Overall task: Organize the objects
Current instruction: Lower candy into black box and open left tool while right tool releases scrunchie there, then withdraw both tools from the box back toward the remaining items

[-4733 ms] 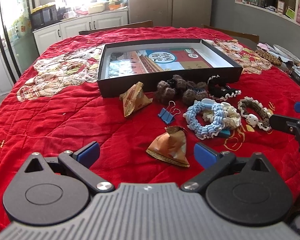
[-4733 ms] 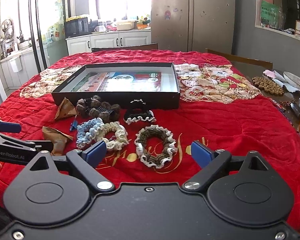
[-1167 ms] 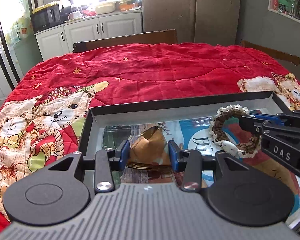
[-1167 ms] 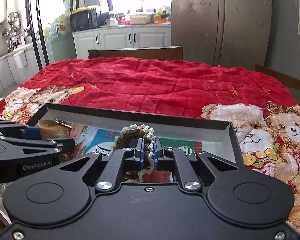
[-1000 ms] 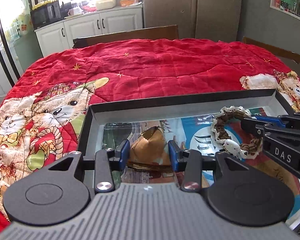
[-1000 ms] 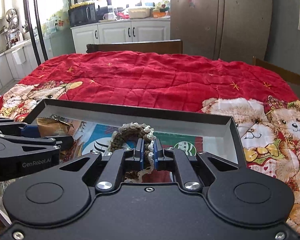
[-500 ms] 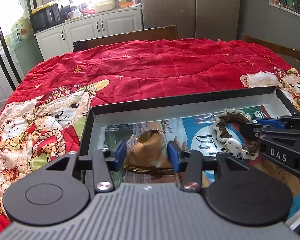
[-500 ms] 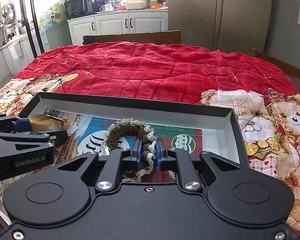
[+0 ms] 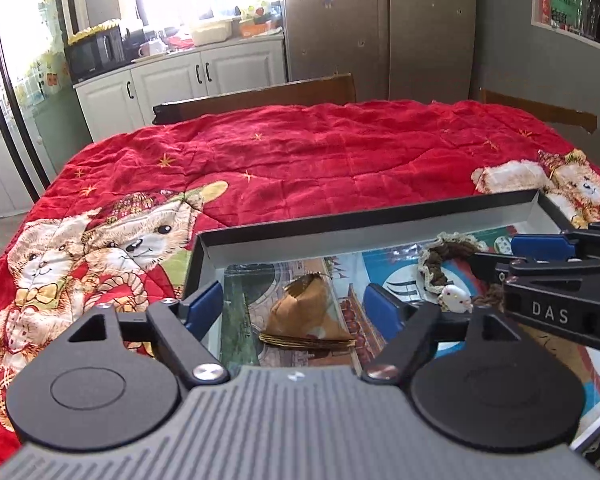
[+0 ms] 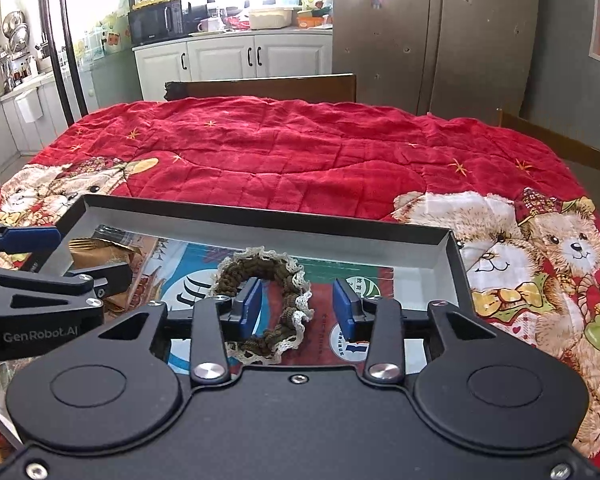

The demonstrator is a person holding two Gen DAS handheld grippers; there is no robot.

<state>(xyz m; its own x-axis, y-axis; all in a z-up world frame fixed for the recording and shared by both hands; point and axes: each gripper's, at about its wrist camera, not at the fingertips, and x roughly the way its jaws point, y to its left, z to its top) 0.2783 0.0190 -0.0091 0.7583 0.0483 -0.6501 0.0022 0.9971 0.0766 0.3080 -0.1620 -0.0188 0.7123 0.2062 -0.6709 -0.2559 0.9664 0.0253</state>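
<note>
A shallow black box point(image 9: 360, 226) point(image 10: 260, 222) with a printed floor lies on the red quilt. My left gripper point(image 9: 294, 306) hangs over its left part, jaws opening; a brown-gold folded pouch point(image 9: 306, 320) point(image 10: 96, 254) lies on the box floor between the blue pads, touching neither. My right gripper point(image 10: 298, 306) point(image 9: 540, 254) is over the box's middle, jaws also opening. A brown crochet scrunchie with cream lace edge point(image 10: 268, 300) point(image 9: 446, 270) lies flat under it, its right side between the pads, free of them.
The red quilt with teddy-bear prints point(image 9: 320, 160) point(image 10: 300, 152) covers the table beyond the box. A dark wooden chair back point(image 9: 256, 98) point(image 10: 260, 86) stands at the far edge. White kitchen cabinets point(image 10: 228, 60) and a tall grey cupboard lie behind.
Both grippers have opened. The pouch has dropped from the left pads to the box floor. The scrunchie has slipped from the right pads and lies flat in the box.
</note>
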